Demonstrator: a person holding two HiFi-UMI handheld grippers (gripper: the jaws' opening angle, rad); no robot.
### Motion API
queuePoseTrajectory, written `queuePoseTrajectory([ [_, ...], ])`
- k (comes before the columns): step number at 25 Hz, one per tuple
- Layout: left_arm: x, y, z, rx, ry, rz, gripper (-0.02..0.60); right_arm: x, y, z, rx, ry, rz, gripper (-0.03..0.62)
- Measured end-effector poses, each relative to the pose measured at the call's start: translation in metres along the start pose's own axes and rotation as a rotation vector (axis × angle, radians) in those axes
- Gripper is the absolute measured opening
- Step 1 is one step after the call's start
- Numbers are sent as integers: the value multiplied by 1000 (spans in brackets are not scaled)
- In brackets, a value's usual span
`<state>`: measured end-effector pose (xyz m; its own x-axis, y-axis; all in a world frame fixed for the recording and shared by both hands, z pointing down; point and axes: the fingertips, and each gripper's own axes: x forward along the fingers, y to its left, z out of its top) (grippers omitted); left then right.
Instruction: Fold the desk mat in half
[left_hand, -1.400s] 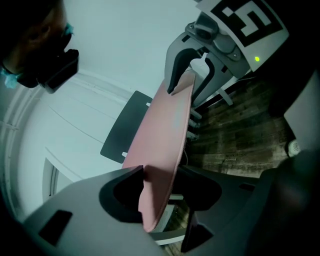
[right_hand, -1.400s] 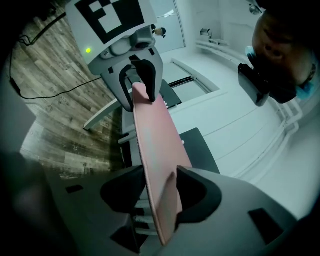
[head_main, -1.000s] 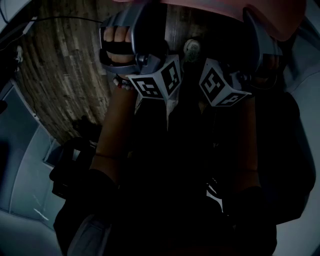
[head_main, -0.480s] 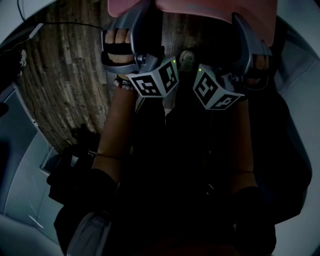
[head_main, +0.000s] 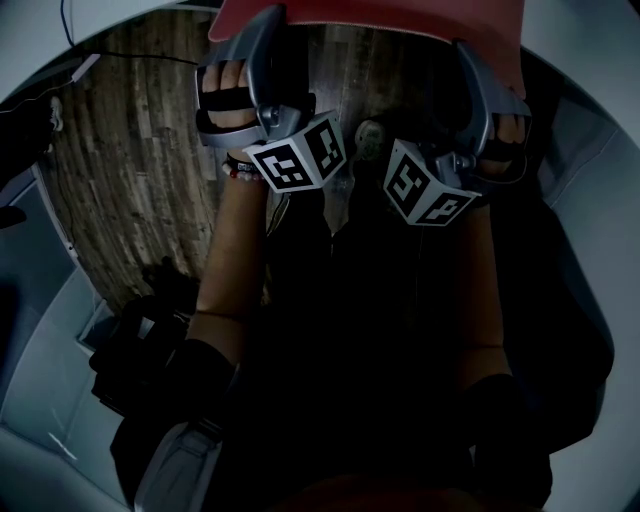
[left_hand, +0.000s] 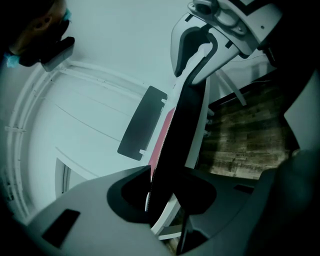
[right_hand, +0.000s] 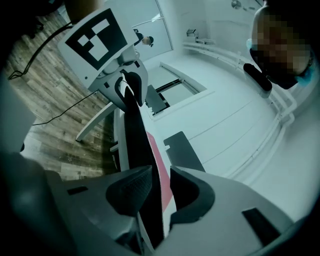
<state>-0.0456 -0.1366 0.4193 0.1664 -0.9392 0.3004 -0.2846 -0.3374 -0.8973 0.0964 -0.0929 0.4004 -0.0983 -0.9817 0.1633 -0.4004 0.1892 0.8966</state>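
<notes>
Both grips are on! The left gripper (left_hand: 167, 192) has its jaws partly closed and pinched onto the desk mat (left_hand: 182, 125). The mat's edge stands on end between the pads, black underside to one side, a sliver of pink face to the other. The right gripper (right_hand: 162, 192) does the same, narrow gap, pads pressing on that same edge.

From each set of jaws the edge runs straight ahead to the other gripper, so the two hold it stretched between them, up off the white table (left_hand: 75, 125).

By my reading the fold has begun and no more. One edge is raised. It has yet to be carried over to the opposite edge, lined up and laid down.

Room looks generous. Beyond the pink side is open tabletop, with one dark flat panel (left_hand: 142, 122) lying just past the mat. Beyond the black side are the white table legs (right_hand: 92, 120) and the wooden floor (left_hand: 245, 135).
</notes>
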Motion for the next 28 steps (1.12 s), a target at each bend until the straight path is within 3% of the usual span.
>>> queuePoseTrajectory([
  [13,1,-20,-4,34,90,-87,126,4,24,-16,87,28,229,132],
  [22,-4,-40,-13,45,107,-150,126,-8,61,-28,127,113,407,179],
  [28,-3,-45,-15,35,98,-166,126,-11,81,-41,115,188,421,179],
])
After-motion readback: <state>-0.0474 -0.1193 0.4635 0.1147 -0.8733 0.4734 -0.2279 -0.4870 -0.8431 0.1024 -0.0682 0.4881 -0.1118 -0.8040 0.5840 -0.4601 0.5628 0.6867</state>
